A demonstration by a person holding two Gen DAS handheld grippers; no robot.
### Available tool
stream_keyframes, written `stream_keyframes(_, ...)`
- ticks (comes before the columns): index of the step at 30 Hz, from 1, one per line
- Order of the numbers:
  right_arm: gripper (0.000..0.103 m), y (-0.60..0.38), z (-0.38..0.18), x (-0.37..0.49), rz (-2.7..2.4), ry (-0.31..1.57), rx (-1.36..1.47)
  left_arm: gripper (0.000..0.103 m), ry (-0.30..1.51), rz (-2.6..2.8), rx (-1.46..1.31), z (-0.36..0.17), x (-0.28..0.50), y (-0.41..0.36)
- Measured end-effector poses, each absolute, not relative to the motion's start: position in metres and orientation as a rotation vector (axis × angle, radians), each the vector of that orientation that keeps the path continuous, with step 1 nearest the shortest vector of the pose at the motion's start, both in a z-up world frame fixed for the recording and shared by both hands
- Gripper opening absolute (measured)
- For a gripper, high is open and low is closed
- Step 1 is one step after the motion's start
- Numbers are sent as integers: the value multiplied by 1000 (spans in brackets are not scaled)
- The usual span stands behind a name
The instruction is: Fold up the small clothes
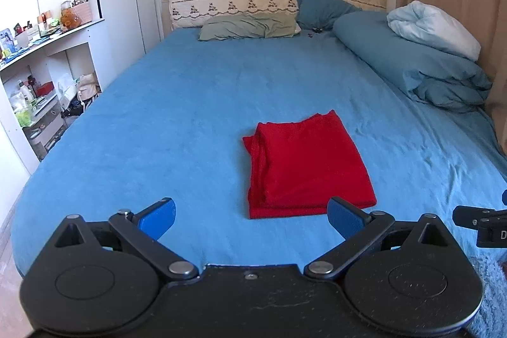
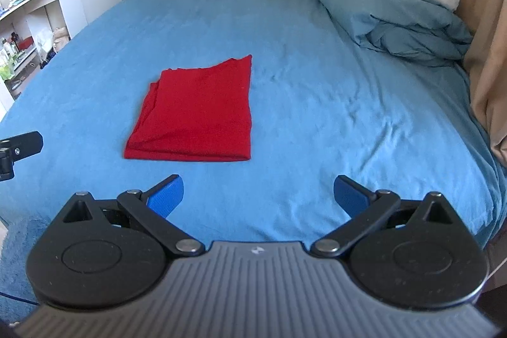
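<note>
Red folded garment [image 1: 309,165]; no legible writing

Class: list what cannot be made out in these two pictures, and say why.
- Red folded garment: its type, hidden by its folds, both views.
- Small dark items beside the pillows: too small.
- Right hand-held gripper: cut off by the left-wrist view's edge.
</note>
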State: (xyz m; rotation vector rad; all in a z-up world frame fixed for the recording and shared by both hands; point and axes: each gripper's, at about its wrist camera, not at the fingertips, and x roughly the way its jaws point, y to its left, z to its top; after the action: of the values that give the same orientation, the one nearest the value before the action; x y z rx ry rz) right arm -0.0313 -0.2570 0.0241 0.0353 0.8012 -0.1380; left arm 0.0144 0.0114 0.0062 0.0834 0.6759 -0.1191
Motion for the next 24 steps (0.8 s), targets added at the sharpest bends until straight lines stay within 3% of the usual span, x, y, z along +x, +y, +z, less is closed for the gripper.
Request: stream_keyframes(24, 103, -253, 20, -28, -133, 819, 38, 103, 686, -114, 91, 3, 16, 5)
